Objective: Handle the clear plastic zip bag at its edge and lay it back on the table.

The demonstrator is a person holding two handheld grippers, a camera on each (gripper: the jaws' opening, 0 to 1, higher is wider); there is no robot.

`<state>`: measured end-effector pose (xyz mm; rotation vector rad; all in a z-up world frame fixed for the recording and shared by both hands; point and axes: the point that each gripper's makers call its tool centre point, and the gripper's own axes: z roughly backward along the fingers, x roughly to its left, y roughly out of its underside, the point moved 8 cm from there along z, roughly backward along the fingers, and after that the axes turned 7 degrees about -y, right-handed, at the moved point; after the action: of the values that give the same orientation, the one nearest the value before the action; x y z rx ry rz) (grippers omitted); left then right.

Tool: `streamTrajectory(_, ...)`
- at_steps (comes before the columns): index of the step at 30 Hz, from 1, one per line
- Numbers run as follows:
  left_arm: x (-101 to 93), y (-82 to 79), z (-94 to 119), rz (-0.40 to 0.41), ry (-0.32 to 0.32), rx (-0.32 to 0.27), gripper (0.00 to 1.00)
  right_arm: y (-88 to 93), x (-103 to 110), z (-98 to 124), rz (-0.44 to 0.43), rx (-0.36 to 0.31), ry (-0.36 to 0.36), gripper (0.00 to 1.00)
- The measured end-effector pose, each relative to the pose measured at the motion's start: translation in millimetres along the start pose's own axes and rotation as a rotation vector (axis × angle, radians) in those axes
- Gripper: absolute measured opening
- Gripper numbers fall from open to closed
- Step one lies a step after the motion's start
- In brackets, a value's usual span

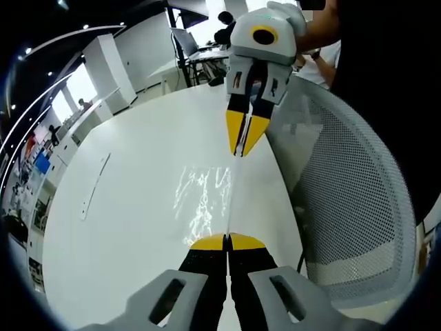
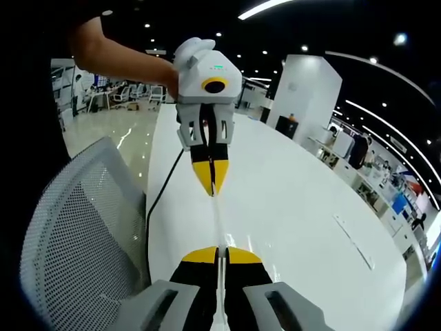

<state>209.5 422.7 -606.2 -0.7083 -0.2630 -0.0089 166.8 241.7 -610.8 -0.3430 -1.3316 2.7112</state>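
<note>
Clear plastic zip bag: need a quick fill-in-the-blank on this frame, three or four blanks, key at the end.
1. The clear plastic zip bag is stretched between ____ tools.
2. The left tool and the right tool both have their yellow-tipped jaws ____ on the bag's edge.
3. Under the bag lies a long ____ table.
4. Beside the table stands a grey ____ office chair.

Missing words: two; shut; white; mesh
</note>
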Motion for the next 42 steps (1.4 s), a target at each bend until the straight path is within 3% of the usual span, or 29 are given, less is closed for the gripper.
streamTrajectory(42, 0.0, -0.1, 1.1, 0.005, -0.009, 0.002, 0.0, 4.9, 0.9, 7.9, -0.013, 0.005, 0.012, 0.0)
